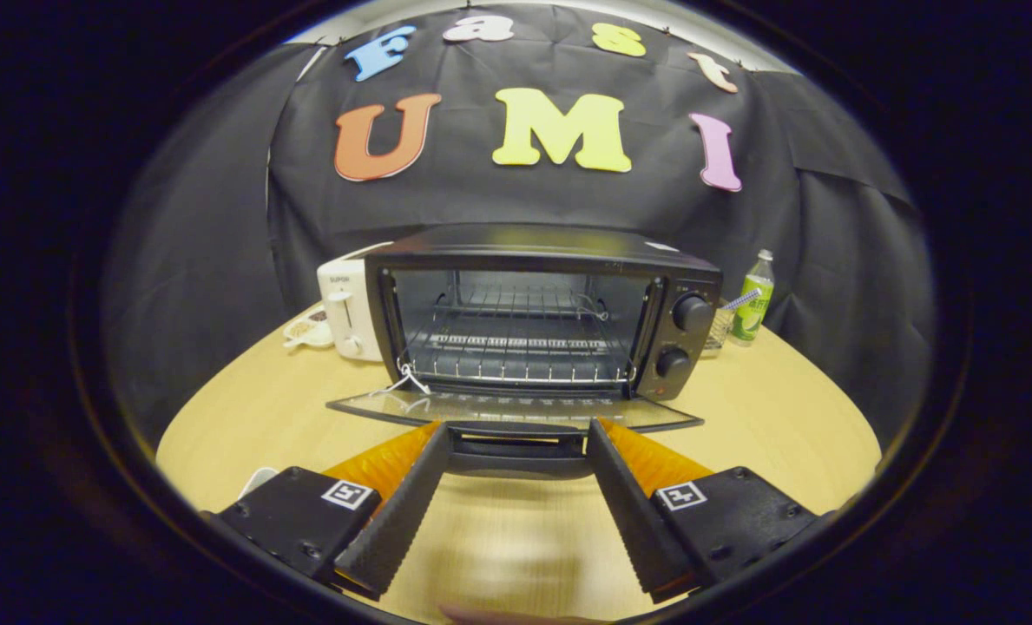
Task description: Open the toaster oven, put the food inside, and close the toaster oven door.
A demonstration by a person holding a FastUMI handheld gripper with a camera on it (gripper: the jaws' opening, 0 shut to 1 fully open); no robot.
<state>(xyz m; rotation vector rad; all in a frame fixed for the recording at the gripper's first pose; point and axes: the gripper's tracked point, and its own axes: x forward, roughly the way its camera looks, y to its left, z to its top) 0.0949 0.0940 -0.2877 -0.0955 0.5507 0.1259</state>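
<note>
Straddling door handle (516, 451), hand-held gripper (516, 434) spread.

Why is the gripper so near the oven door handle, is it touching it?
Cannot tell: in the gripper view the open gripper has the door handle between its fingertips, with no plain gap or contact.

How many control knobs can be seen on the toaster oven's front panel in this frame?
2. Both sit on the panel right of the open toaster oven cavity: the upper knob and, directly below it, the lower knob. The gripper has its jaws spread wide at the door handle, not pressing it.
</note>
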